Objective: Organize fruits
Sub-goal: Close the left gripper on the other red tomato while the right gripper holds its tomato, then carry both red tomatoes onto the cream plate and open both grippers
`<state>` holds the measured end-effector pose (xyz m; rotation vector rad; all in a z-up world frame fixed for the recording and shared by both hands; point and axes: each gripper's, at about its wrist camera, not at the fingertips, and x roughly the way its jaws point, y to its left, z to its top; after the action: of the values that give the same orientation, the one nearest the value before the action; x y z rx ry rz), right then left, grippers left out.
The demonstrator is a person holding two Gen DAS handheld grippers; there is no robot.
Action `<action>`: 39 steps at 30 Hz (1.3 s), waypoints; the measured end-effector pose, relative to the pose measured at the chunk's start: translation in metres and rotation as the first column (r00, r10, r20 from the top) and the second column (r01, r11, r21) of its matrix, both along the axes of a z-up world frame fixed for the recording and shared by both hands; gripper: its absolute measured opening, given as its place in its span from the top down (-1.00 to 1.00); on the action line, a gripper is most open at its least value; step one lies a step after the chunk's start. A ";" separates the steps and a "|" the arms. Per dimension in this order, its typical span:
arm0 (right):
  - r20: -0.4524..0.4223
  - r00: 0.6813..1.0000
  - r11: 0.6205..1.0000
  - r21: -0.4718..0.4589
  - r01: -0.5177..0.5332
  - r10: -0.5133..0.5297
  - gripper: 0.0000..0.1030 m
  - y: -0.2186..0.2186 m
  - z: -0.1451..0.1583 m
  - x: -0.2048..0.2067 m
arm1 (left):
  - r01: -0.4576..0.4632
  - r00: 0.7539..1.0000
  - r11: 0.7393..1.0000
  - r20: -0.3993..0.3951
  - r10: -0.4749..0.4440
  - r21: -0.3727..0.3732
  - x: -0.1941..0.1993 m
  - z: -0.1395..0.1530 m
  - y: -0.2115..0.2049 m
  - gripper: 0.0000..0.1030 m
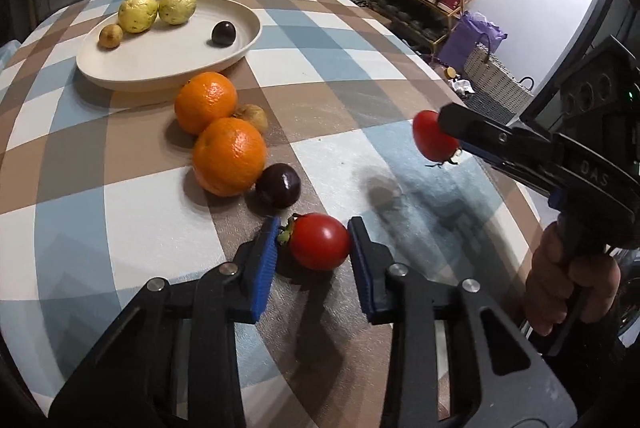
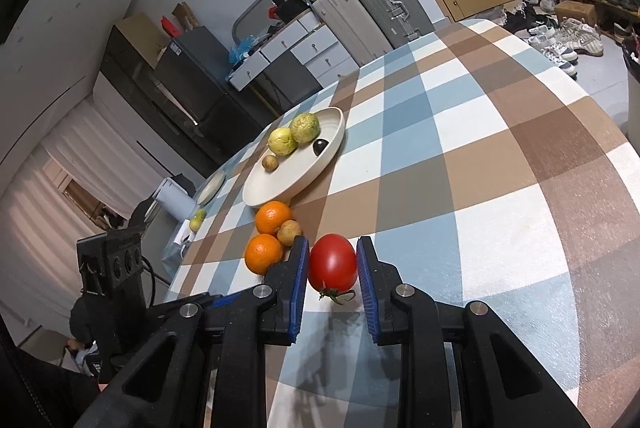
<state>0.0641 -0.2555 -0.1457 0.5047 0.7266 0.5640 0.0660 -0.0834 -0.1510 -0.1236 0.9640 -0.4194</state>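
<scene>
1. Right gripper [image 2: 332, 270] clamped on a tomato [image 2: 332, 262], carried clear above the checked tablecloth [image 2: 500, 148]; blue pads [image 2: 301, 268] pressed against both flanks, stem end facing the camera.
2. Left gripper [image 1: 314, 242] spread around a second tomato [image 1: 319, 241] resting on the cloth; right pad touching or nearly so, left pad at the calyx, not yet squeezed.
3. Plate [image 1: 120, 72] holding two yellow-green fruits, a small brown one and a dark plum.
4. Two oranges [image 1: 229, 156], a brown fruit and a second plum [image 1: 278, 185] lying between plate and left gripper.
5. Judged handling: light, smooth, thin-skinned, easily bruised or rolled; grip best taken across the widest part, gently.
</scene>
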 end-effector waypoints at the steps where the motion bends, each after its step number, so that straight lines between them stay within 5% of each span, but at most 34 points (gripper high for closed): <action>1: 0.000 1.000 1.000 -0.002 -0.002 0.002 0.52 0.001 0.000 0.000 | 0.001 1.000 1.000 0.006 -0.001 -0.002 -0.002 0.001 0.000 0.40; 14: 0.039 0.997 0.997 -0.035 -0.062 0.064 0.52 0.026 0.026 0.027 | -0.071 0.991 0.995 0.105 0.078 -0.067 0.026 0.045 0.053 0.40; 27: 0.079 0.985 0.986 -0.068 -0.150 0.155 0.52 0.068 0.060 0.126 | -0.092 0.985 0.991 0.134 0.105 -0.096 0.145 0.067 0.085 0.39; 39: 0.010 0.985 0.985 -0.034 -0.169 0.169 0.52 0.081 0.040 0.207 | 0.003 0.997 0.997 0.078 0.002 -0.073 0.263 0.067 0.071 0.39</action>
<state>0.2708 -0.1746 -0.1058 0.4104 0.7700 0.7121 0.3288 -0.0124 -0.0839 -0.1720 0.8725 -0.4570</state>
